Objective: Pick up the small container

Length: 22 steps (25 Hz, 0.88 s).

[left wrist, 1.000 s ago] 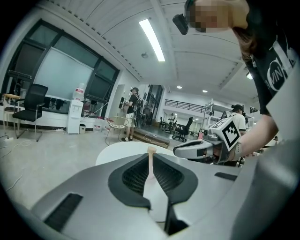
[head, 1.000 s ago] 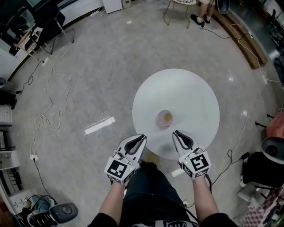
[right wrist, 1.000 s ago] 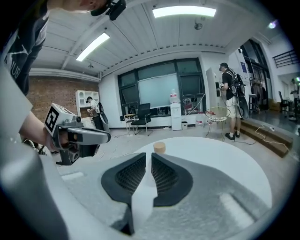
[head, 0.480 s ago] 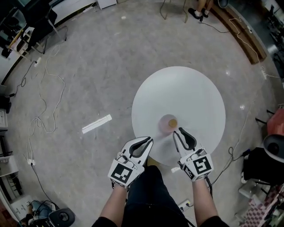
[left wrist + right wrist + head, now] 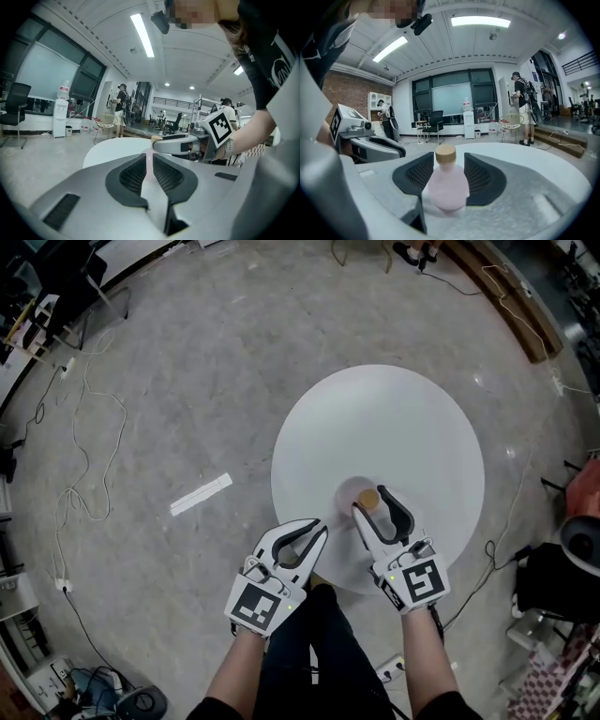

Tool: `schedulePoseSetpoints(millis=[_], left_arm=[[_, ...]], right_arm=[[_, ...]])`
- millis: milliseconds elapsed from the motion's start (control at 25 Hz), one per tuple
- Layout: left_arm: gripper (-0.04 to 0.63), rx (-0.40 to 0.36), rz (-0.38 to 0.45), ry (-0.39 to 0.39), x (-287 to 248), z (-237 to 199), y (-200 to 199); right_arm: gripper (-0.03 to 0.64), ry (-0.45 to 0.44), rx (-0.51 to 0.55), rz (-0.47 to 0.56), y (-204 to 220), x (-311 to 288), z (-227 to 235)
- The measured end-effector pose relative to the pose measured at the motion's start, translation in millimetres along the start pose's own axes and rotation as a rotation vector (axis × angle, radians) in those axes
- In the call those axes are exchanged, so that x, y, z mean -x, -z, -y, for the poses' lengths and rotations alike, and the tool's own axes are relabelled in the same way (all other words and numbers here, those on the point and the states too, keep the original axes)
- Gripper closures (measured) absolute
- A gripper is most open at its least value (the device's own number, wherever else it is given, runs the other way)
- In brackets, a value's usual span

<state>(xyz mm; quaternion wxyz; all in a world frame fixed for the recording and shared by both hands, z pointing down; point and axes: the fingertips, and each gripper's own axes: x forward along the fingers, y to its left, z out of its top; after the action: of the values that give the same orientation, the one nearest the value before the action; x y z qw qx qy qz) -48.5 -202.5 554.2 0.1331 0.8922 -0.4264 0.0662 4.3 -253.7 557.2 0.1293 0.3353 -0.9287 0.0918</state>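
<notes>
Finishes: mostly matt plastic, smooth.
The small container point(image 5: 447, 187) is frosted pink plastic, its cap point(image 5: 446, 153) matt tan. Right gripper point(image 5: 447, 176) and left gripper point(image 5: 151, 173): matt grey shells, black ribbed pads point(image 5: 480, 176). Table point(image 5: 394, 427) smooth matt white; floor point(image 5: 206, 381) grey concrete, slight sheen.

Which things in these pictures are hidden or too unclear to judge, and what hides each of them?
- Head view: the right claw covers the side of the small container; only its cap and some pink show.
- Right gripper view: the container is blurred, so contact with the pads cannot be told.
- Left gripper view: the left claw hides the container except a pink sliver.
- Head view: the table top hides its base.
</notes>
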Motion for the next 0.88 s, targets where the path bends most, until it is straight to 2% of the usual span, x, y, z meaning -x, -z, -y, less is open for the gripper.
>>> schedulePoseSetpoints(millis=[240,680,880], left_arm=[[0.571,0.032,0.022,-0.013,-3,1,5],[0.571,0.043,0.017,-0.027,1,-3,15],[0.571,0.039,0.014,-0.028,0,-5,16]], right_arm=[[0.431,0.014,0.044,0.008,2,-9,2],[0.434,0.055,0.064,0.028,4,-21,5],[0.457,0.061,0.086,0.041,0,-20,4]])
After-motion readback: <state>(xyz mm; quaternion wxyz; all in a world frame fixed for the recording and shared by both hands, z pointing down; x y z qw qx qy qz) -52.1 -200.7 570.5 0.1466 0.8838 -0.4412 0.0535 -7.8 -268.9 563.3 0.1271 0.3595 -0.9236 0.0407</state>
